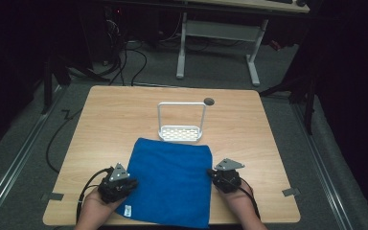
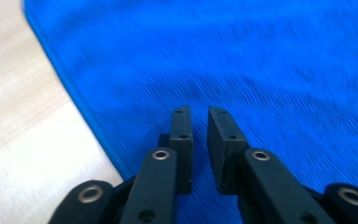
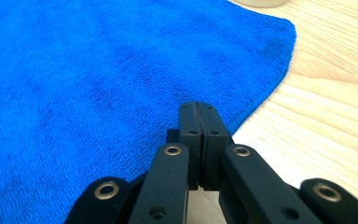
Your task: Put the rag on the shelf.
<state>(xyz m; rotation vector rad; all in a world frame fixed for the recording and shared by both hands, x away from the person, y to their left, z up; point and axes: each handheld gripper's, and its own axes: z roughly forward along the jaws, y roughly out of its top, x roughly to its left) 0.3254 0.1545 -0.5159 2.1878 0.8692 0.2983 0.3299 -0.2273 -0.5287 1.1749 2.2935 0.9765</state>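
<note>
Each claw is matte black: the left claw point(image 1: 124, 184) and the right claw point(image 1: 216, 175) both carry a grey three-cornered plate on top, dotted with small dark holes. A black cable trails from each toward the near edge of the table point(image 1: 124, 103). Up close, the jaws are flat rectangular blocks with small screw holes, hinged on black links with brass-ringed pivots. Forearms are bare, no sleeves.

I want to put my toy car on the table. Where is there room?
Bare wood lies left of the white rack and blue cloth, out to the table edge, and likewise on their right. The strip behind the rack is free too. The front is crowded: cloth, left hand-held gripper, right hand-held gripper.
</note>
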